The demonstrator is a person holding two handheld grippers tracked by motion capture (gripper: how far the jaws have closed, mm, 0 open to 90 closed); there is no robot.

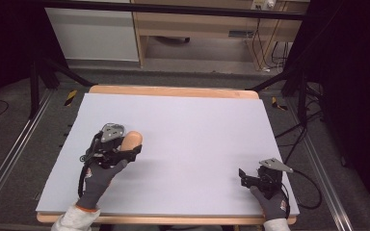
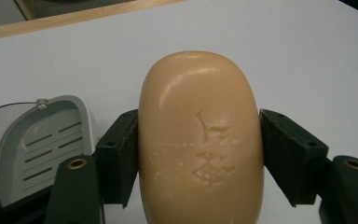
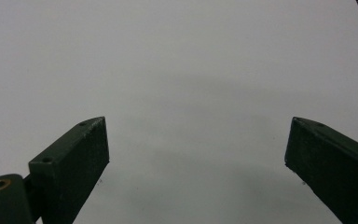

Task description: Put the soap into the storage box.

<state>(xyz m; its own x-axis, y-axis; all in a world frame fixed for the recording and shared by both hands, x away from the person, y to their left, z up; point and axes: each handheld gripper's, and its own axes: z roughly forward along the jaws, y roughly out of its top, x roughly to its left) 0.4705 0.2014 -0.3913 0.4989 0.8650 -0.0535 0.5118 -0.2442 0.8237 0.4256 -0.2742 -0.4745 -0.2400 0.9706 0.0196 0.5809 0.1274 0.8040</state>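
Two gloved hands work at a wide pale table (image 1: pixel 183 120) with a wooden rim, seen from above; the floor and a cabinet lie beyond it. The left gripper (image 1: pixel 125 153) sits over the left half of the table, the right gripper (image 1: pixel 244 177) near the front right corner, well apart from it. The left gripper is clamped on a tan oval soap (image 2: pixel 200 140): in the left gripper view the two black jaws press against its long sides, one on each, and the bar's long axis runs straight out from the gripper, away from the hand, its rounded far end sticking out past the jaw tips. A stamped mark and some pale scuffs show on its upper face. From above, the soap (image 1: pixel 132 139) points toward the far right from the left hand, and looks held just off the table, though how high is hard to tell. Beside the left jaw, down on the table, lies a grey soap dish (image 2: pixel 37 144) with slots in its floor and a clear lid hinged at its edge; it sits just beside the gripper, so the left hand is by far the nearer one to it. The right gripper rests idle, its jaws spread wide over bare table with nothing between them.
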